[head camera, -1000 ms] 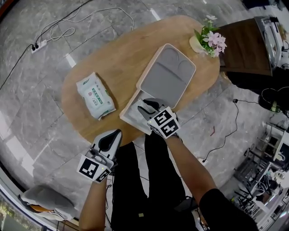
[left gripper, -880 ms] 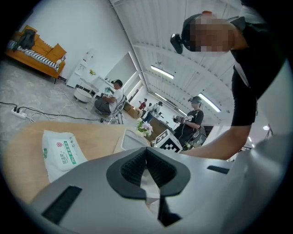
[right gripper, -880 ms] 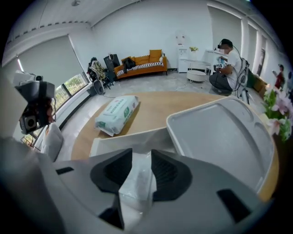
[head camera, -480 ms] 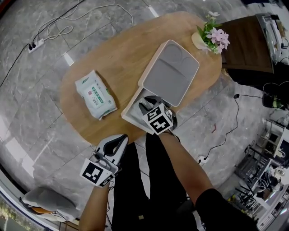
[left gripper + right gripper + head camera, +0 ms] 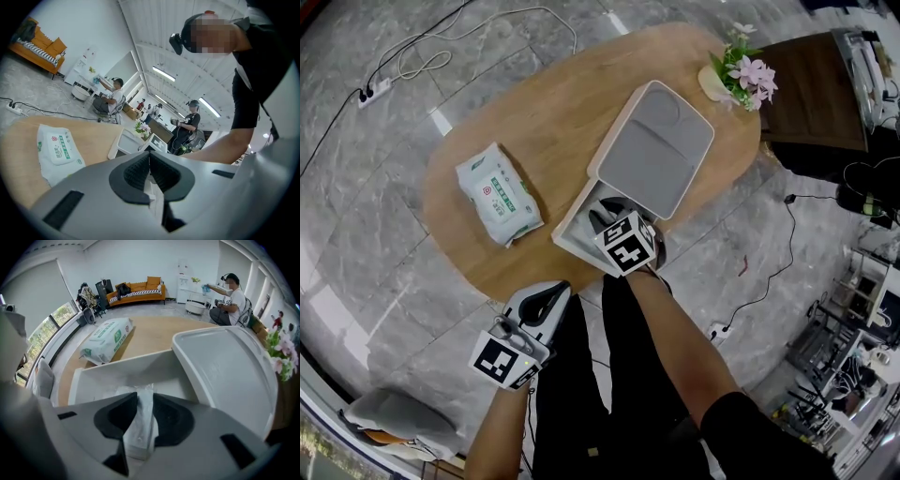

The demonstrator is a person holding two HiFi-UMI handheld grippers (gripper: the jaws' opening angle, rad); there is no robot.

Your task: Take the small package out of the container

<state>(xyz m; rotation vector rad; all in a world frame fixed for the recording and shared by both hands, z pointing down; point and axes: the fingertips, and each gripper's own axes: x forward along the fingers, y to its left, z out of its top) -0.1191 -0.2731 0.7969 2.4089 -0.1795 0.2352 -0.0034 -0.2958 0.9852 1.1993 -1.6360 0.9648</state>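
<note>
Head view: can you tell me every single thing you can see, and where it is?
table: one, brown wood, oval, on the grey floor
container: one, white, lid open, on the table's near right part
package: one, clear-white, inside the container
wipes: one pack, white and green, on the table's left part
flowers: one bunch, pink, at the table's far right edge
power strip: one, white, on the floor far left, with cables
left hand-held gripper: one, grey, shut and empty, near the table's near edge
right hand-held gripper: one, grey, down in the container, jaws just closing on the package
</note>
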